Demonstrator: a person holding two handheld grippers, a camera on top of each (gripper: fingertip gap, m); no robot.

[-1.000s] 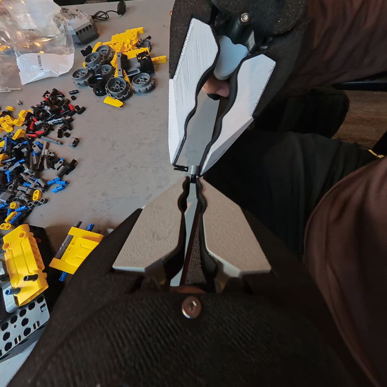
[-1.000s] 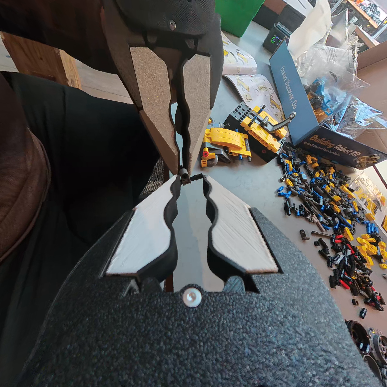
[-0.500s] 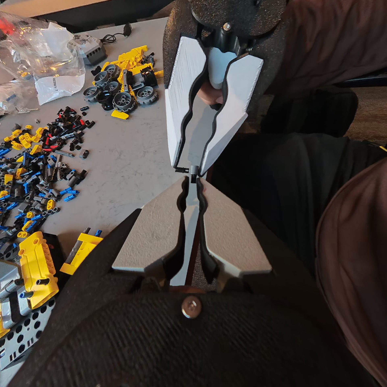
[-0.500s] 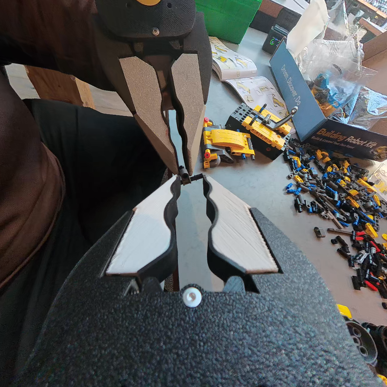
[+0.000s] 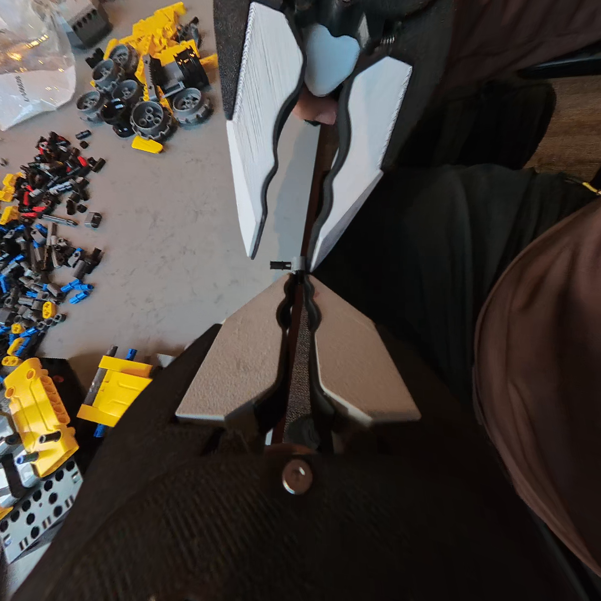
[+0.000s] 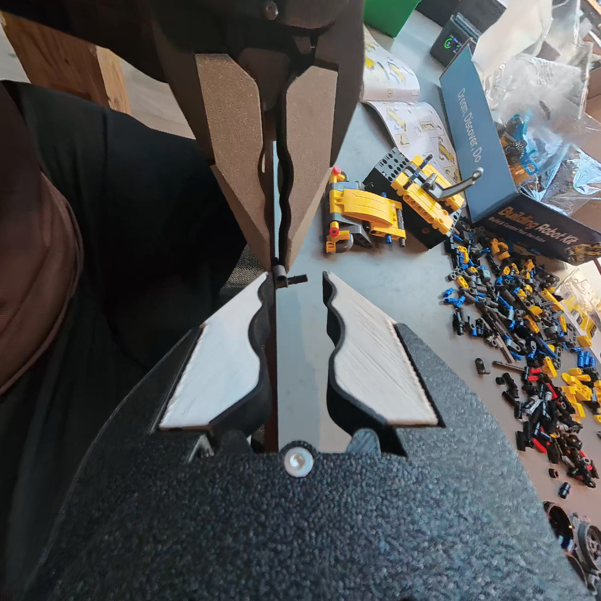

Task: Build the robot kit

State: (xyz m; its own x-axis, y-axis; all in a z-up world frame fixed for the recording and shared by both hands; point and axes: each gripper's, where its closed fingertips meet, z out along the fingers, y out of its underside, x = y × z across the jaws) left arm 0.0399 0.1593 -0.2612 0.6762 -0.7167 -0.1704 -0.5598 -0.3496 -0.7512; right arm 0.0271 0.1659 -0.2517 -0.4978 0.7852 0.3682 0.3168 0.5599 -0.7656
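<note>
1. Pinching a small grey connector (image 5: 298,264) at its tips, the left gripper (image 5: 298,276) had fingers pressed nearly together.
2. Right gripper (image 6: 294,276) fingers stood spread around the black pin (image 6: 297,278) projecting from that connector.
3. Loose bricks (image 5: 39,247) lay beyond, on the table (image 5: 175,227).

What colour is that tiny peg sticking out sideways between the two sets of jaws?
Black. The peg juts from a small grey connector; the left wrist view shows it best.
</note>
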